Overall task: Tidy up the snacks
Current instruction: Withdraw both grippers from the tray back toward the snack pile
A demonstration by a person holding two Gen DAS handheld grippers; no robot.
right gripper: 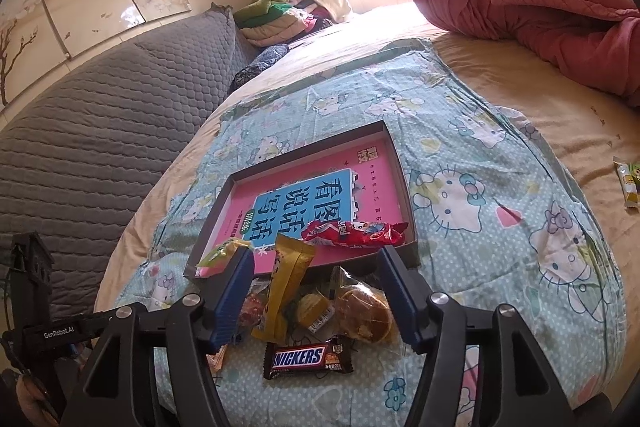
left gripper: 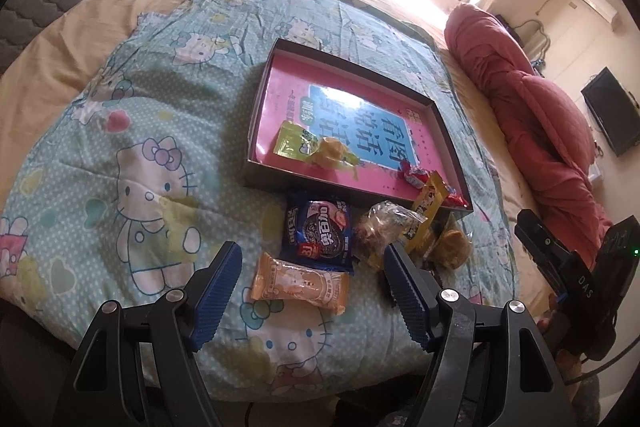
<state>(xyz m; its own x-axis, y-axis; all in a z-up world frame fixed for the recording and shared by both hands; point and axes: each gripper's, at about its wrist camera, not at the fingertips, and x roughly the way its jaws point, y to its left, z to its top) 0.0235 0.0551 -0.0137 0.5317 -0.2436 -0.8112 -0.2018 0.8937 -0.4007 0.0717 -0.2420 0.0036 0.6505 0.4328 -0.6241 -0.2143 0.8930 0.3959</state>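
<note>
Shallow box (left gripper: 438, 119) with a pink and blue book cover as its floor, lying on a blue cartoon-cat sheet (left gripper: 132, 131) spread over the bed

Inside the box: green packet (left gripper: 291, 143) and clear-wrapped pastry (left gripper: 333, 151) touching each other near the front wall; red wrapped candy (right gripper: 354, 234) at the front right corner

Leaning over the front wall of the box: yellow packet (right gripper: 289, 287), upper end inside, lower end out on the sheet among loose snacks

Left gripper (left gripper: 312, 287) held wide, nothing between the pads; orange packet (left gripper: 299, 287) flat on the sheet straight below the gap, apart from both fingers; dark blue cookie pack (left gripper: 318, 230) just beyond it, touching its far edge

Right gripper (right gripper: 316, 293) held moderately wide and gripping nothing; in the gap ahead, the yellow packet, a small cake in clear wrap (right gripper: 314, 307) and a round pastry (right gripper: 366, 313) beside it; chocolate bar (right gripper: 307, 357) nearer the camera, on the sheet, apart from both fingers

Far right on the bare bedcover, well apart from the rest: small green and yellow packet (right gripper: 628, 181)

Red quilt (right gripper: 540, 7) bunched along the far side of the bed
</note>
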